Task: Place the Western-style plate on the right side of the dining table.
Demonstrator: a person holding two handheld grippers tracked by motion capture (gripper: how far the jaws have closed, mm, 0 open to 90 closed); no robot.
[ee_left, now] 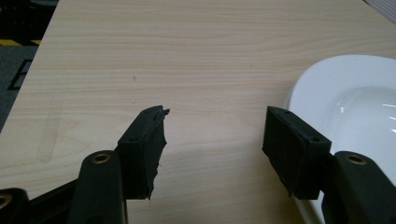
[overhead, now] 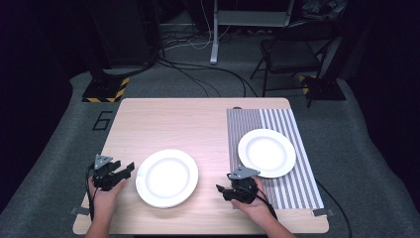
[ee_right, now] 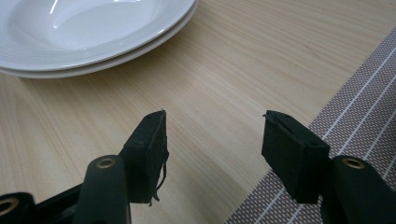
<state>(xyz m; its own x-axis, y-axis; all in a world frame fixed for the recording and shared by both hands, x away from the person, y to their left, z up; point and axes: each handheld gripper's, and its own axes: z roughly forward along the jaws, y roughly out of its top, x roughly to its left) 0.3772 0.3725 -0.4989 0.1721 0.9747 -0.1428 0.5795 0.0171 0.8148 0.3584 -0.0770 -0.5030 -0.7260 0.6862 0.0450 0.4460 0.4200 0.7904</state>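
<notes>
Two white plates lie stacked (overhead: 167,177) on the wooden table (overhead: 188,124), left of centre. My left gripper (overhead: 128,170) rests low just left of the stack, open, its jaws pointing at the rim with nothing between them. In the left gripper view the gripper (ee_left: 217,121) stands over bare wood, with the plate rim (ee_left: 355,102) by its right jaw. My right gripper (overhead: 221,191) is open and empty to the right of the stack, at the placemat's near left edge. In the right gripper view the gripper (ee_right: 215,126) faces the stacked plates (ee_right: 93,42), a short way off.
A single white plate (overhead: 266,152) sits on a grey striped placemat (overhead: 297,188) covering the table's right side. The placemat's edge (ee_right: 355,116) runs under my right jaw. A folding chair (overhead: 289,52) and cables stand on the floor beyond the table.
</notes>
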